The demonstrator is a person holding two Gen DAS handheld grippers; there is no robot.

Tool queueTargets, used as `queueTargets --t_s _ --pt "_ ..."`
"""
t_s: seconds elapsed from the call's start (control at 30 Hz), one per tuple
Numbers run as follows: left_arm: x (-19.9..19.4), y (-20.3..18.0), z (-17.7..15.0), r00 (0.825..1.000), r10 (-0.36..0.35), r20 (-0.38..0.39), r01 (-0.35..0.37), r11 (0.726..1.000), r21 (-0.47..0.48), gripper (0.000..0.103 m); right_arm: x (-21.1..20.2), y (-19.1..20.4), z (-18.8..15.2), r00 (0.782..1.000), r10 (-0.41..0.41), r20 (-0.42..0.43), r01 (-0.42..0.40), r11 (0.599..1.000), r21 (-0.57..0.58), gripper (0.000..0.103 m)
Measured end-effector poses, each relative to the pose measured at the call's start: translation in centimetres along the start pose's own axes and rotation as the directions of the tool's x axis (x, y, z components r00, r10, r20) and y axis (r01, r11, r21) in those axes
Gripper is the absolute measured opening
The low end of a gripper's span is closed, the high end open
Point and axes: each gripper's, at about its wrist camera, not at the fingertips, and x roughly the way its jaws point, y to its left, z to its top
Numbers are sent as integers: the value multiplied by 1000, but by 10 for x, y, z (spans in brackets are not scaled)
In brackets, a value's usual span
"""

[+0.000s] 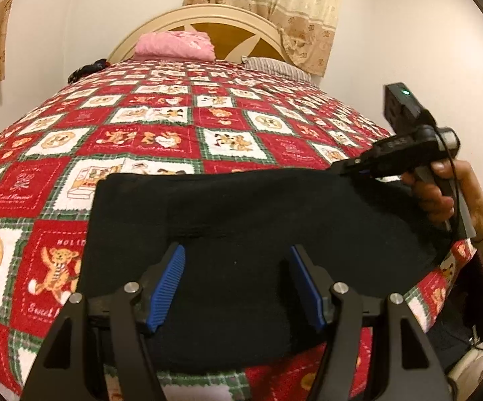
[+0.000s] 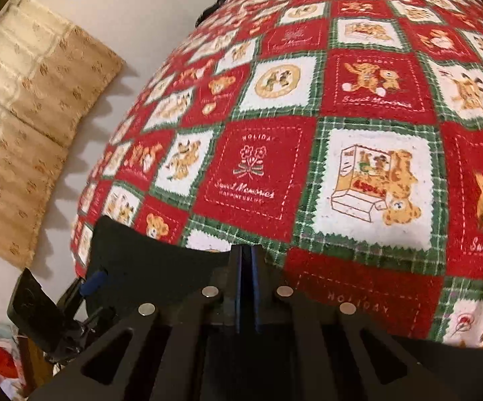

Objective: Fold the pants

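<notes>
Black pants lie folded into a broad dark slab on the near part of the quilted bed. My left gripper hovers over their near middle, its blue pads wide apart and holding nothing. At the pants' far right corner, a hand holds my right gripper. In the right wrist view its blue pads stand almost together at the pants' edge, pinching the black cloth. The left gripper shows at the lower left there.
A red, green and white teddy-bear quilt covers the whole bed. At the far end are a pink folded cloth, a striped pillow and a cream headboard. Beige curtains hang on the walls.
</notes>
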Motion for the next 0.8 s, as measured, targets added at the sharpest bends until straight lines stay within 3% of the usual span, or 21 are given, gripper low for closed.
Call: queueTargets --t_s 0.07,0.23,0.3,0.43,0.53,0.73,0.8 --pt "-5 -2 -1 1000 9 4 -9 1000 2 68 -14 2 -4 1000 3 22 -3 1000 -12 44" --pt "-10 -6 -3 999 36 -1 -36 999 10 68 -67 22 -40 996 -14 85 29 983 -182 45" --pt "-12 -12 -2 999 38 7 -38 999 19 68 -83 30 -65 997 -16 77 36 963 -265 45" --pt "-12 -32 2 1000 0 8 0 999 51 70 -98 43 -121 992 -102 70 122 905 -408 45" --pt "-8 -44 5 1000 -22 5 22 997 70 73 -99 52 -150 981 -168 98 194 846 -496 45" --pt "-2 -46 8 999 -31 -12 32 999 31 73 -78 52 -177 965 -249 86 252 784 -567 44" --pt "-1 -47 6 999 -30 -18 30 999 24 73 -73 51 -178 959 -268 95 273 773 -573 39"
